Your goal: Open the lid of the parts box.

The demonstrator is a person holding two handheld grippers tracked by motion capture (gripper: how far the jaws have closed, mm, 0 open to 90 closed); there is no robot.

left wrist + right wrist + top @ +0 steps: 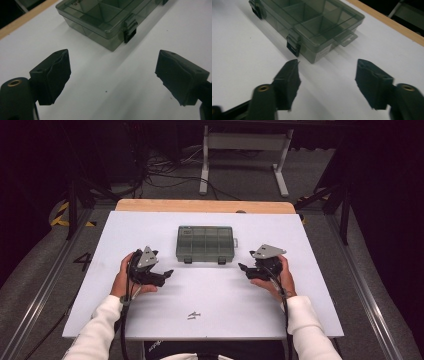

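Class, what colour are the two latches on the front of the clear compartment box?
Black latches on the smoky translucent plastic compartment box; clearest in the right gripper view.

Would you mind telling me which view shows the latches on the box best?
The right gripper view: both latches on the closed box show large, side on. The left gripper view shows one close. The high view shows both, small.

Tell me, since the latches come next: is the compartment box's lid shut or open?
Shut: the clear lid lies flat on the compartment box, with both front latches down.
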